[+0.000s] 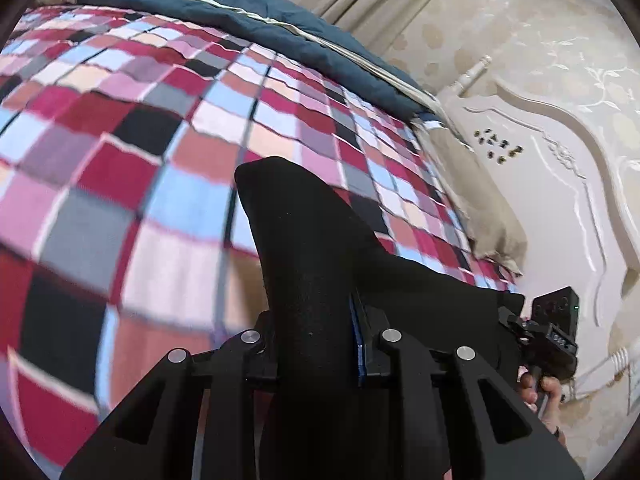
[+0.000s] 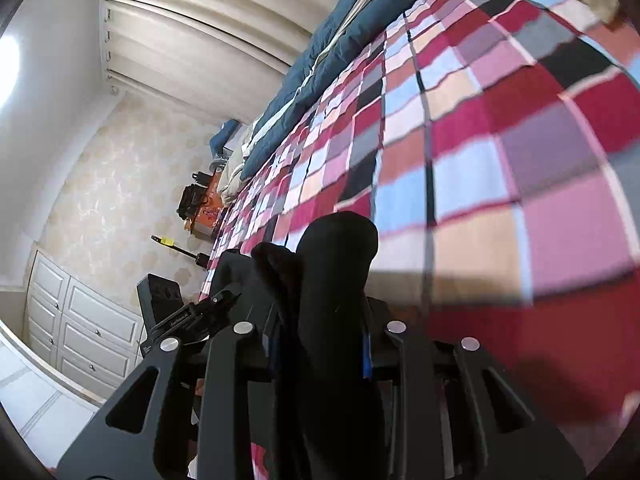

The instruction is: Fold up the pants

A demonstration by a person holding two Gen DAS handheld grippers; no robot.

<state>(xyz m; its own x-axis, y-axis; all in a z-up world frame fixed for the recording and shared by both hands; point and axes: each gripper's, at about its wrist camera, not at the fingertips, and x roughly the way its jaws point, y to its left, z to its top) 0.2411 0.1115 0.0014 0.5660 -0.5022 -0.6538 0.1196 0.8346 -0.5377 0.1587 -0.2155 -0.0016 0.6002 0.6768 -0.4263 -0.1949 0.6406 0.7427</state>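
Left gripper (image 1: 316, 240) and right gripper (image 2: 332, 256) each clamp black pants (image 1: 432, 292), lifted above checked blanket (image 1: 160, 140). Should keep edge taut, level, carry toward far side evenly.

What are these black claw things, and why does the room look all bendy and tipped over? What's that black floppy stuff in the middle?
Nobody built a robot here: a person carries a black two-finger gripper in each hand, and each gripper has a wide-eye camera that bends the picture. One picture looks along the left gripper, the other along the right gripper. Both look across a bed with a red, pink, blue and black checked blanket; a dark blue quilt lies along its far edge. The floppy black stuff is black cloth, probably the pants, pinched in both grippers.
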